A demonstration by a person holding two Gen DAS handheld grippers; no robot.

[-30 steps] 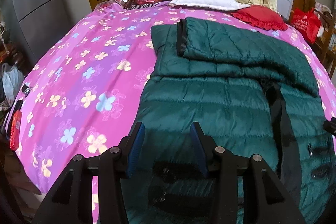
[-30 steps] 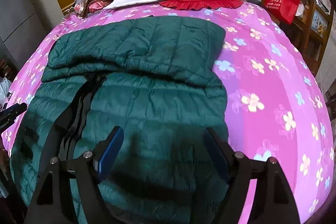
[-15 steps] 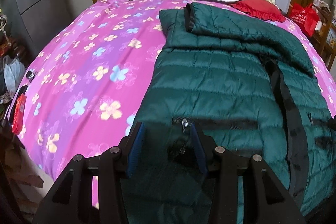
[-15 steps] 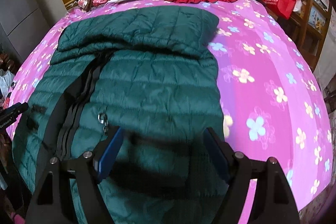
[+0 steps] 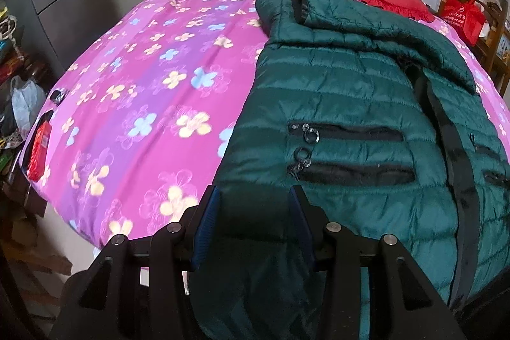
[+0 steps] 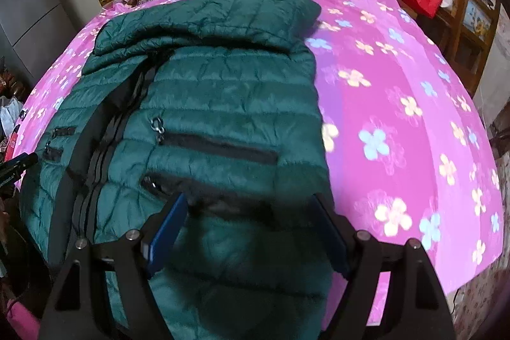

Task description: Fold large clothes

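Dark green quilted jacket (image 5: pixel 350 104) spread on a pink flowered bedsheet (image 5: pixel 153 91), left gripper (image 5: pixel 253 228) narrowly parted and right gripper (image 6: pixel 247 231) wide, both over its hem at lower frame, grasp unclear.

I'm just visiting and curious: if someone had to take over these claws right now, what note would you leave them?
Left claw: open, over the near hem of the jacket, nothing gripped.
Right claw: open wider, also over the hem.
The jacket lies front up on the bed, with a sleeve folded across its top.
Done: the sleeve fold.
Left: probably grip the hem with both claws and fold it up towards the far end.
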